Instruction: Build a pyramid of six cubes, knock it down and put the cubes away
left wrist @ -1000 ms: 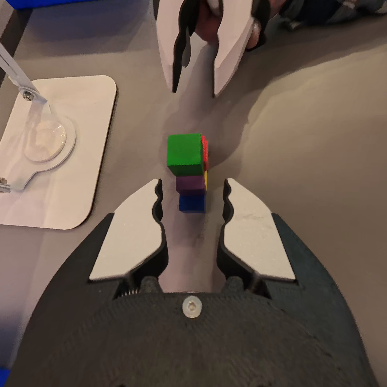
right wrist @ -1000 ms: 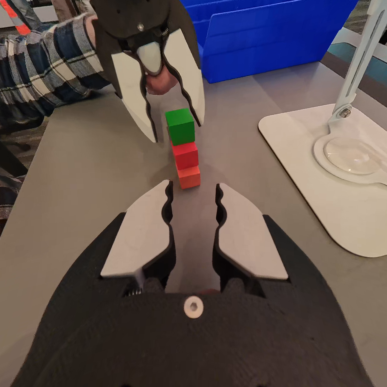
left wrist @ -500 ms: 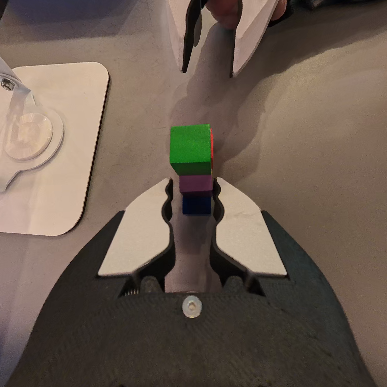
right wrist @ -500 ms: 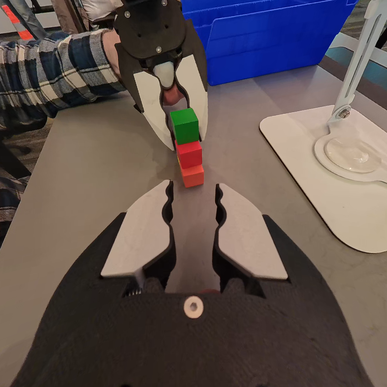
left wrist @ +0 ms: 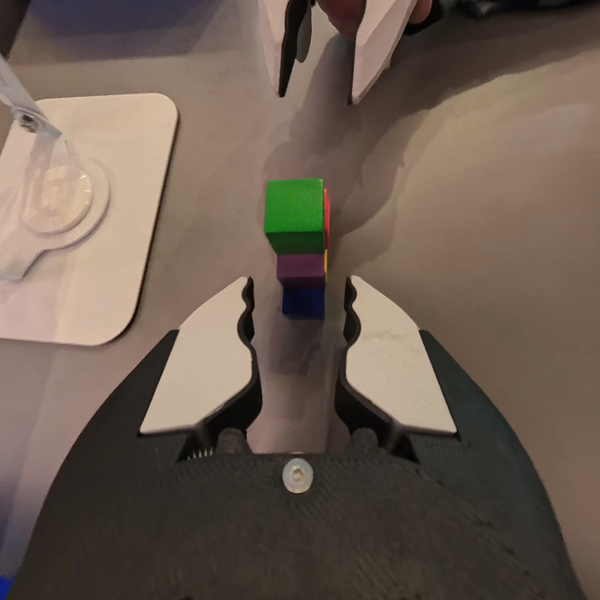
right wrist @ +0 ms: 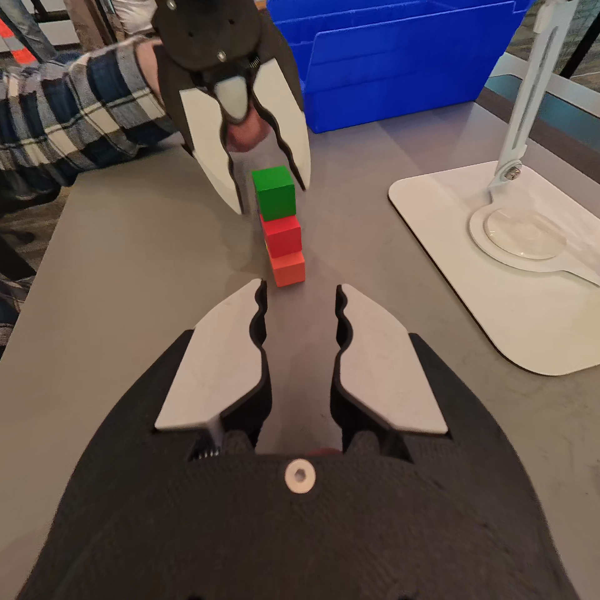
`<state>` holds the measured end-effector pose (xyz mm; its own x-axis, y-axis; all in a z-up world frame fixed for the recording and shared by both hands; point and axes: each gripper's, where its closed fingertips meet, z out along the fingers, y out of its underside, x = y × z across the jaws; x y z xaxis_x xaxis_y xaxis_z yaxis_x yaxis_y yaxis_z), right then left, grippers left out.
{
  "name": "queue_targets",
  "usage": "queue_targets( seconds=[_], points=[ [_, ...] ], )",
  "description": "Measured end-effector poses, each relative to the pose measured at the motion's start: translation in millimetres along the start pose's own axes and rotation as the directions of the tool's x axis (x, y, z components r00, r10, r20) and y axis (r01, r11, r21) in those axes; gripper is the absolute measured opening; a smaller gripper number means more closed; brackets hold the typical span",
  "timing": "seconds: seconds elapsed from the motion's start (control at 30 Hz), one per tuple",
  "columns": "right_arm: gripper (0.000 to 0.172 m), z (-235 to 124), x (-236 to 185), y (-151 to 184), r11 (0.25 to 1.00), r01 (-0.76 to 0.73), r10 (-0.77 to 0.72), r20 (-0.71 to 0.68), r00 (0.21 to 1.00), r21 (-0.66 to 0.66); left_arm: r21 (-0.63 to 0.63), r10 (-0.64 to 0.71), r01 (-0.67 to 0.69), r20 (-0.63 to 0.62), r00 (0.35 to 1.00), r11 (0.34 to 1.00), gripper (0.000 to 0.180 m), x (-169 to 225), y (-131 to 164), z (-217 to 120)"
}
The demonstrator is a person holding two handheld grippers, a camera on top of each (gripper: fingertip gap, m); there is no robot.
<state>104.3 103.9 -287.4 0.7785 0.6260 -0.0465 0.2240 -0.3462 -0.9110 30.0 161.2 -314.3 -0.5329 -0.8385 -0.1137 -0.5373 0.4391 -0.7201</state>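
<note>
while the cube pyramid stands on the grey table (right wrist: 130, 259), green cube (left wrist: 295, 207) tops it, purple cube (left wrist: 300, 268) and blue cube (left wrist: 303, 302) below, red cube (right wrist: 282, 235) and orange cube (right wrist: 287, 269) on the far side. left gripper (left wrist: 298, 282) spread, grasp bare, tips flanking the stack without touching. right gripper (right wrist: 300, 287) spread, grasp bare, just short of orange cube. blue bin (right wrist: 389, 65) behind, white stand base (right wrist: 487, 292) beside.

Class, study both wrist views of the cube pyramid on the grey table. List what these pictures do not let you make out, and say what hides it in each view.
- Yellow cube: only slivers show in either view, behind the purple cube and the red cube.
- Blue bin: top cut off by the right view's edge; contents hidden.
- White stand: upper arm cut off in both views.
- Left view: slightly blurred.
</note>
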Motion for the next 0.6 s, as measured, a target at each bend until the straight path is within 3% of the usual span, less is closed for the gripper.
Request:
queue_targets(
  seconds=[0.2,0.27,0.5,0.6],
  points=[
    [0.048,-8.2,14.9,8.3,1.000,0.006,-0.008,-0.071,0.997,-0.030,0.109,-0.124,0.107,0.155,0.980,0.988,0.073,-14.6,6.1,-41.8],
    [0.050,-10.2,21.0,12.1,0.999,0.004,-0.009,-0.104,0.994,-0.047,0.119,-0.164,0.142,0.209,0.964,0.983,0.073,-19.2,15.1,-49.5],
    [0.059,-19.5,47.7,32.9,0.989,-0.015,-0.023,-0.253,0.967,-0.145,0.076,-0.287,0.279,0.368,0.885,0.957,0.070,-30.9,53.5,-45.2],
    [0.053,-24.6,55.7,47.4,0.974,-0.021,-0.051,-0.308,0.950,-0.226,-0.010,-0.281,0.315,0.430,0.858,0.949,0.066,-31.4,74.4,-40.2]
  ],
)
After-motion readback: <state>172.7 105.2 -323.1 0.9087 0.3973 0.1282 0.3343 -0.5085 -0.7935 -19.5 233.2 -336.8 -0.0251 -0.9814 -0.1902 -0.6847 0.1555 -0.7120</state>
